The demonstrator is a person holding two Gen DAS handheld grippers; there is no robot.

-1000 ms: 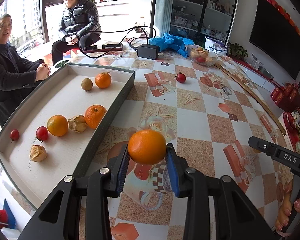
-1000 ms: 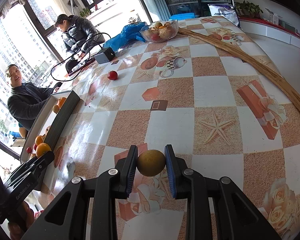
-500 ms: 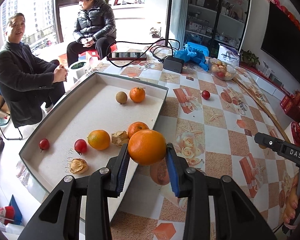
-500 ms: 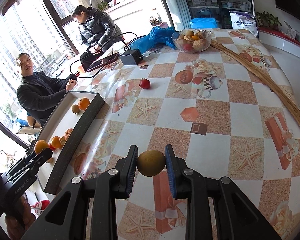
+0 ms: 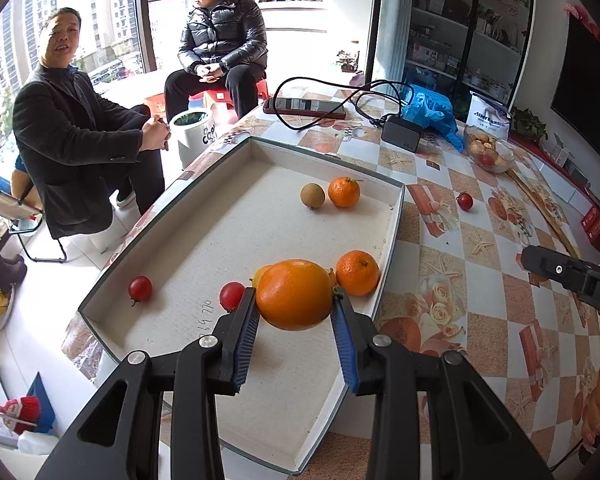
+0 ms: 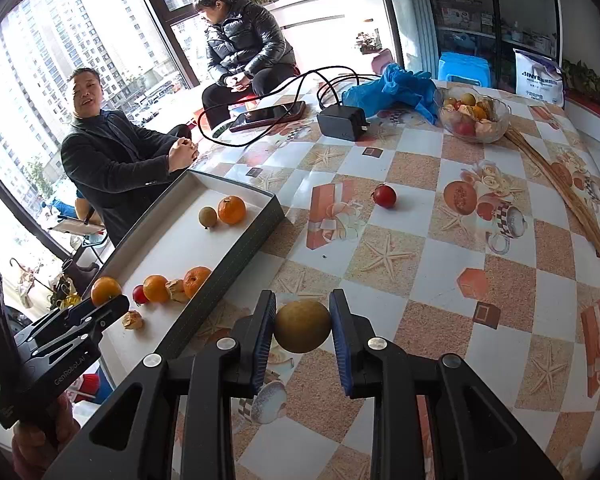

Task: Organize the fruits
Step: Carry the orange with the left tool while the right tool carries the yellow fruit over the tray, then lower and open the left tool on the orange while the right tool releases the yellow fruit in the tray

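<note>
My left gripper (image 5: 295,314) is shut on a large orange (image 5: 294,294) and holds it above the near right part of the white tray (image 5: 204,240). The tray holds two mandarins (image 5: 357,273), a brown round fruit (image 5: 312,195) and two small red fruits (image 5: 140,288); another orange is partly hidden behind the held one. My right gripper (image 6: 302,332) is shut on a yellow-brown round fruit (image 6: 302,326), above the table right of the tray (image 6: 168,248). A loose red fruit (image 6: 385,195) lies on the table.
A glass bowl of fruit (image 6: 474,114), a black charger with cables (image 6: 342,122), a phone (image 6: 268,115) and a blue bag (image 6: 396,88) sit at the far side. A long bamboo stick (image 6: 568,196) lies at the right. Two people sit beyond the tray.
Both grippers moved left toward the tray, each still holding its fruit. The left one now hangs over the tray instead of the table beside it.
</note>
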